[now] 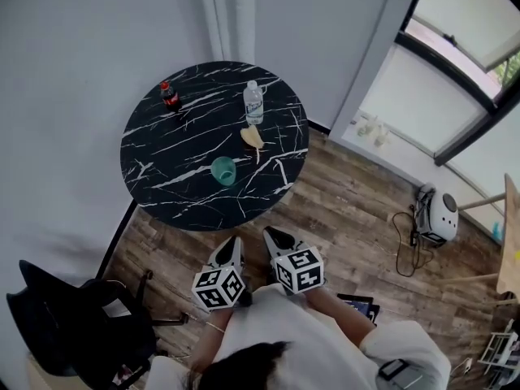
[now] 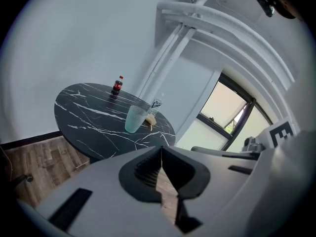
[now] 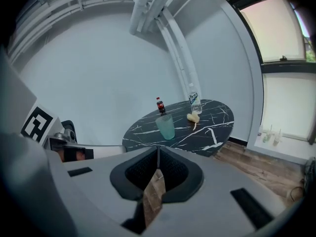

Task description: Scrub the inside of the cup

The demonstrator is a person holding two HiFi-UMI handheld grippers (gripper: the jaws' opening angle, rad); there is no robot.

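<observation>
The table (image 1: 154, 181) is black marble veined with white. The cup (image 1: 223, 170) is translucent sea-green. The cola bottle (image 1: 170, 96) is dark with a red cap and label, the water bottle (image 1: 254, 102) is clear with a blue-and-white label, and the scrubber (image 1: 253, 137) is yellow-tan. The floor (image 1: 349, 210) is brown wood planking. The left gripper (image 1: 234, 244) and right gripper (image 1: 275, 236) are grey, each with 1 cube of black-and-white square markers.

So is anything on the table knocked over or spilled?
No, nothing stands out. The green cup, the cola bottle and the water bottle all stand upright on the black table, and the yellowish scrubber lies flat near the cup. No spill shows.
</observation>
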